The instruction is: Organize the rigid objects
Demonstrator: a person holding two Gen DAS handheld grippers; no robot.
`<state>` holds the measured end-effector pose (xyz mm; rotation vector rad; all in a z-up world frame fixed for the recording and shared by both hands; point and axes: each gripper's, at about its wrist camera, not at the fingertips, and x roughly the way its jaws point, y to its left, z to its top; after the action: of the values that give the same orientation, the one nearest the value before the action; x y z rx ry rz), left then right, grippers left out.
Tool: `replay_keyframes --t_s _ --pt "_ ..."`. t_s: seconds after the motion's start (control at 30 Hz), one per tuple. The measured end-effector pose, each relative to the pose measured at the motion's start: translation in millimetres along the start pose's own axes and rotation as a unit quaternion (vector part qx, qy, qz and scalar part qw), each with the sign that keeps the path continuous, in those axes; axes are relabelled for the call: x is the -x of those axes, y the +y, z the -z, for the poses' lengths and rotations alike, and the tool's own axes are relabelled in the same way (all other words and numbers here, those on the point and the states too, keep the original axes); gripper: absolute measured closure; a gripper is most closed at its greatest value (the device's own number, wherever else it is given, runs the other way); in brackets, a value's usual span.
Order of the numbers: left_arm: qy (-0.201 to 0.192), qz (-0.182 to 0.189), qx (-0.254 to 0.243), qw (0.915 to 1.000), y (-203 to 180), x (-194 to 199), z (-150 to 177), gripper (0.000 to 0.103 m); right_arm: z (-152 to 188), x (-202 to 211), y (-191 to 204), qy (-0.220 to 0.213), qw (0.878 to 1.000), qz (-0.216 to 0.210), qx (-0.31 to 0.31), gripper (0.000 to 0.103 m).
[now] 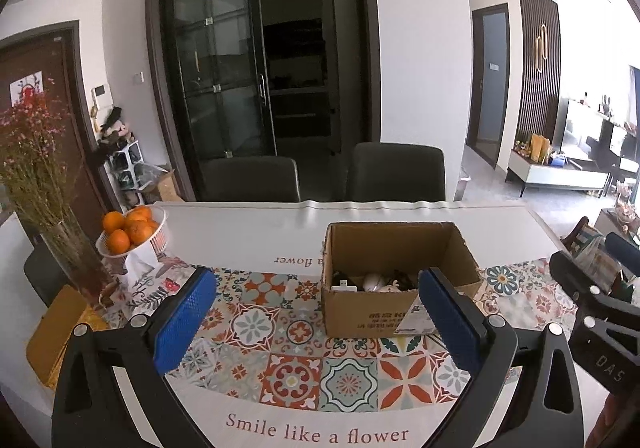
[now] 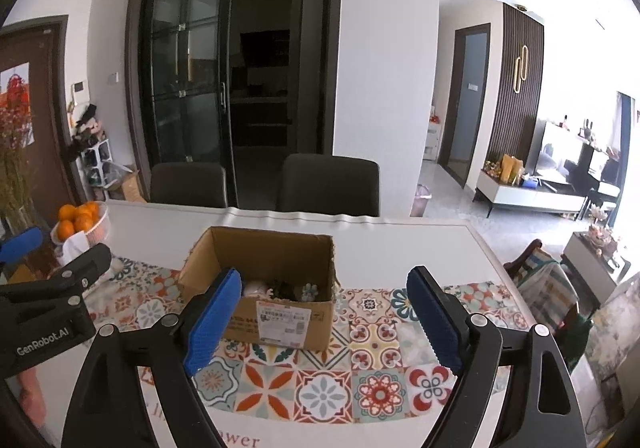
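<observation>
Both my claws stand wide and empty — left claw [image 1: 316, 322], right claw [image 2: 322, 318] — held back above the counter [image 1: 248, 224], nothing between the pads. The cardboard box [image 1: 372, 314] sits on the patterned runner [image 1: 292, 372], small items already inside, so sorting looks nearly done. Left view shows a white charger and the oranges [image 1: 128, 228]; right view shows a floral trinket instead.

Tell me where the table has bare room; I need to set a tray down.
Free: the tiled runner between the box and the near edge, and the white strip behind the box toward the chairs. Crowded: the left end, with the orange bowl and flower vase.
</observation>
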<state>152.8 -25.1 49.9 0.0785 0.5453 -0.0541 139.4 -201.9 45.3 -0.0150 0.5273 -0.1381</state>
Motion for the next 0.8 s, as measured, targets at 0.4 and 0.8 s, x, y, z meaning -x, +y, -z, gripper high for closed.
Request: replay_keyframes --t_s 0.4,0.8 --pt "-0.005 -0.002 0.006 1.0 3 22 10 0.0 7 16 0 -0.008 1.0 -0.011 0.006 0.018" --pt "-0.008 -0.001 0.005 1.0 2 28 10 0.0 12 26 0 -0.012 1.0 -0.011 0.006 0.018"
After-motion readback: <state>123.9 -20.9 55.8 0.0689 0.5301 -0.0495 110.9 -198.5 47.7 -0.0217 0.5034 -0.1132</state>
